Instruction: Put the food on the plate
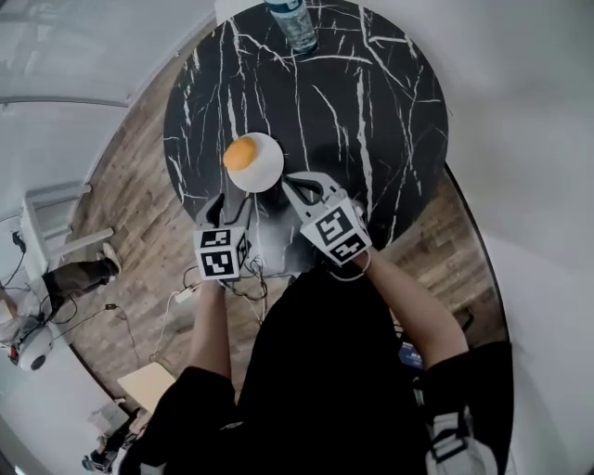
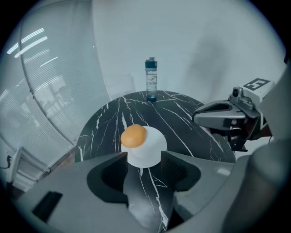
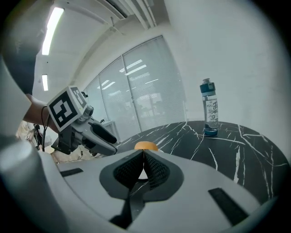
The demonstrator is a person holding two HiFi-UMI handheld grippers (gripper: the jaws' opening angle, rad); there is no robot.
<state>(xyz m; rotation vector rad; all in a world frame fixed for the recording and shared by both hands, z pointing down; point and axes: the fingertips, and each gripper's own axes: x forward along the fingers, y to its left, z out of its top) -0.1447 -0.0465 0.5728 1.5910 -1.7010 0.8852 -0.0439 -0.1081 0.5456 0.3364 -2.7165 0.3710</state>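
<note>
A round orange piece of food (image 1: 240,153) lies on the left part of a small white plate (image 1: 264,167) on the black marble table (image 1: 371,111). My left gripper (image 1: 232,198) is just short of the plate's near edge. In the left gripper view its jaws (image 2: 144,159) stand open with nothing gripped; the plate (image 2: 152,145) and food (image 2: 133,136) sit right beyond the tips. My right gripper (image 1: 295,184) is beside the plate's near right edge. Its jaws (image 3: 143,154) are shut and empty, and the food (image 3: 146,145) peeks over them.
A clear water bottle (image 1: 292,23) with a blue cap stands at the table's far edge, also seen as the bottle (image 2: 151,79) behind the plate. Wood floor (image 1: 139,213) surrounds the round table. A white wall lies to the right, glass partitions (image 3: 136,86) to the left.
</note>
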